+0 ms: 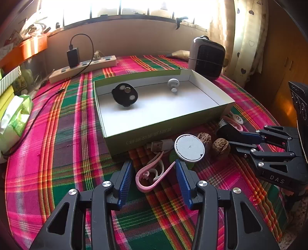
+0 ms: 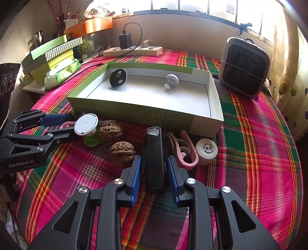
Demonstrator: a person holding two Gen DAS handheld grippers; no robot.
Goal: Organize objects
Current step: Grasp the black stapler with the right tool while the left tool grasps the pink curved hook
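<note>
My right gripper [image 2: 154,171] clamps a smooth black rectangular lighter [image 2: 154,153] near the cardboard box [image 2: 134,113]. My left gripper [image 1: 154,173] gapes around a pink rubbery ear hook [image 1: 150,177]; only the right view shows the white jar [image 2: 206,151].

Around the edges — what we've got beyond the sorting

We're looking at a plaid tablecloth [image 1: 77,134] in pink, green and orange, with a power strip [image 2: 132,51] along the far wall and a black charger [image 2: 125,41] plugged into it, its cable looping overhead. Over on the right stands a small grey fan heater [image 2: 244,69]. On the left we see a tissue pack [image 1: 16,117], stacked green boxes [image 2: 50,57] and an orange tray [image 2: 90,26] — all under a bright window [image 1: 123,7].
</note>
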